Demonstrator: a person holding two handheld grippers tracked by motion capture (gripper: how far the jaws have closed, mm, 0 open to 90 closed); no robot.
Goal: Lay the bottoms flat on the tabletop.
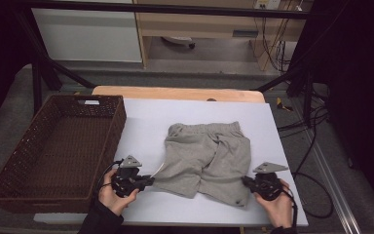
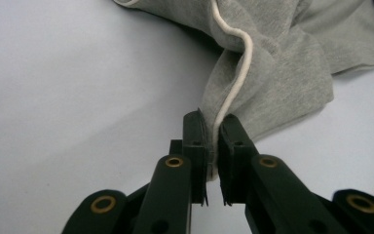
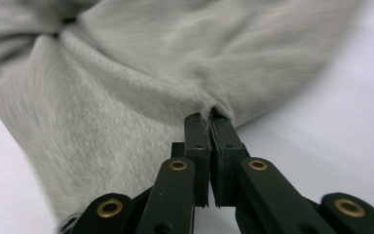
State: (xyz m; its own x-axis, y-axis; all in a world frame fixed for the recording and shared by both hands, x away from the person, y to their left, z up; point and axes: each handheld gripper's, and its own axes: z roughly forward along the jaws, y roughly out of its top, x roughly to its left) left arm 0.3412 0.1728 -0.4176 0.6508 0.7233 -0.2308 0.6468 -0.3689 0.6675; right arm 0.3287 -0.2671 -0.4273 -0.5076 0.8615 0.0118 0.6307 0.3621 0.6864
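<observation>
Nearest the person, at the bottom of the high view, two hands come in over the front edge of the bench [image 1: 141, 117], which is covered by a pale lavender-white sheet. The left hand [image 1: 111, 195] holds the left tongs [image 1: 148, 181], a black two-jaw tool with a grey three-cornered plate on top. In the left gripper view these tongs [image 2: 213, 141] are pinched nearly closed on the hem of a pair of soft grey jersey shorts [image 2: 272, 73], with a white drawstring cord [image 2: 236, 83] running down the fabric into the narrow gap between the jaws.

The right hand [image 1: 276, 204] holds the right tongs [image 1: 246, 181], of the same build. In the right gripper view those tongs [image 3: 209, 127] are closed tight on a small fold of the grey fabric [image 3: 141, 97] at a leg's lower edge; the cloth bunches up just ahead of the jaw tips.

Between the two tools and beyond them, the shorts [image 1: 207, 158] lie rumpled on the middle of the bench, leg openings toward the person and the elastic waistband at the far side.

To the left, a dark brown rectangular woven wicker basket [image 1: 9, 168] sits partly on the bench, just beside the left hand and apart from the shorts.
</observation>
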